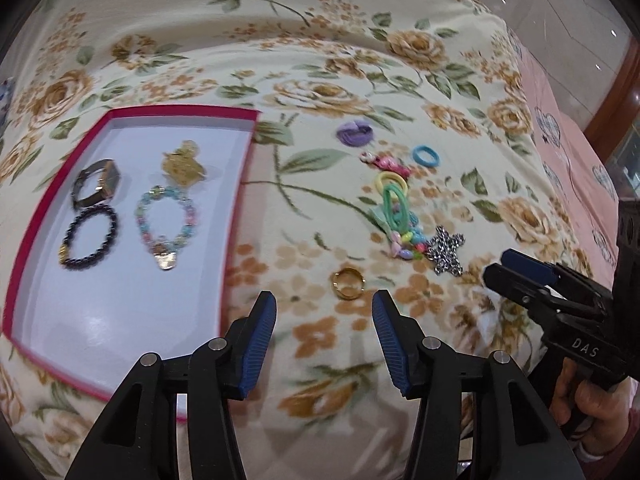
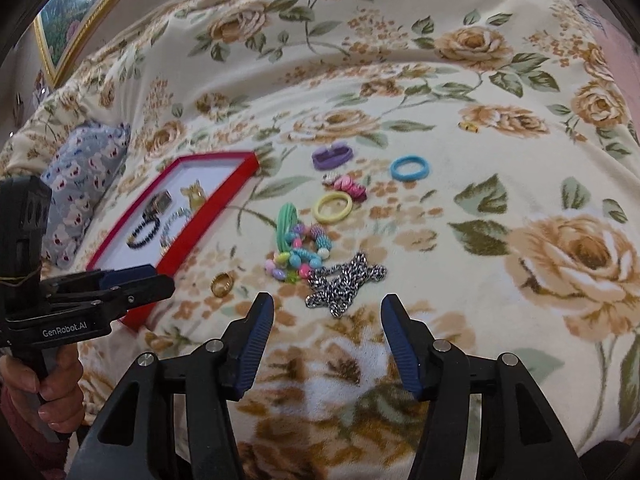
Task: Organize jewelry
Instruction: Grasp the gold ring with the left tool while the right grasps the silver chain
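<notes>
A red-rimmed box (image 1: 240, 184) with a white floor lies on the floral blanket; it also shows in the right wrist view (image 2: 224, 196). It holds a watch (image 1: 98, 184), a dark bead bracelet (image 1: 90, 236), a pastel bead bracelet (image 1: 166, 226) and a gold brooch (image 1: 184, 166). A gold ring (image 1: 348, 283) lies just beyond my open, empty left gripper (image 1: 324, 304). A silver chain (image 2: 344, 280) lies just beyond my open, empty right gripper (image 2: 327, 306). Colourful beads (image 2: 298, 258) and green (image 2: 286, 226), yellow (image 2: 332, 207) and blue (image 2: 410, 168) hair ties lie further off.
A purple clip (image 2: 332, 157) and a pink clip (image 2: 348, 186) lie past the hair ties. A small gold piece (image 2: 469, 126) lies far right. A patterned pillow (image 2: 84, 184) sits left of the box. A pink sheet (image 1: 568, 148) edges the blanket.
</notes>
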Motion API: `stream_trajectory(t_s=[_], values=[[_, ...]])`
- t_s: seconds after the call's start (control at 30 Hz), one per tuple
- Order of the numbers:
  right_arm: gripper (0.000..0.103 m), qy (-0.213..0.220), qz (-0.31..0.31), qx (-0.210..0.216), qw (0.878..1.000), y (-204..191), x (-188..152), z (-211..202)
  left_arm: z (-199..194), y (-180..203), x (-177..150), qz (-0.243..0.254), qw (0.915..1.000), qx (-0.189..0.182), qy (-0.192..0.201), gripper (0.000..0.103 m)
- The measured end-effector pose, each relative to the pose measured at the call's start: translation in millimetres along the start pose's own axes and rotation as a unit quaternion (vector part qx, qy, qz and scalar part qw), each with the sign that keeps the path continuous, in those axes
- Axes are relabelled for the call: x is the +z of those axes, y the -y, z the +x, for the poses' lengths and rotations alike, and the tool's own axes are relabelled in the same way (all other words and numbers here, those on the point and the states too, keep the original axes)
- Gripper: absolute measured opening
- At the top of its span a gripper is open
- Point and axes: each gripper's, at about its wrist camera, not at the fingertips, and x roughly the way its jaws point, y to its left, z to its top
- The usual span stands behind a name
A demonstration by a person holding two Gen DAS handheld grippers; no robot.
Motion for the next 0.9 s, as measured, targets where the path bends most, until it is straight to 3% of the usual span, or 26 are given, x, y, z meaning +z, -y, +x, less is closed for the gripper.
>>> stream_trajectory(t_s=[0.6, 0.67, 0.73, 0.83, 0.9], values=[[0.061, -0.046, -0.006, 0.003, 0.999, 16, 11, 44, 71, 20, 22, 0.044, 0.998, 0.012, -0.044, 0.049], [0.059, -0.044, -0.012, -0.001, 0.999, 15, 11, 47, 74, 22, 22, 0.049, 0.9979, 0.015, -0.04, 0.037], [0.055, -0.041, -0.017, -0.007, 0.999, 14, 10, 49, 77, 22, 23, 0.05, 0.9979, 0.016, -0.039, 0.025], [0.034, -0.037, -0.018, -0.018, 0.999, 15, 11, 50, 77, 19, 23, 0.046, 0.9982, 0.008, -0.037, 0.022], [0.014, -0.035, -0.013, -0.016, 0.999, 17, 12, 50, 76, 19, 22, 0.048, 0.9983, 0.007, -0.033, 0.022]])
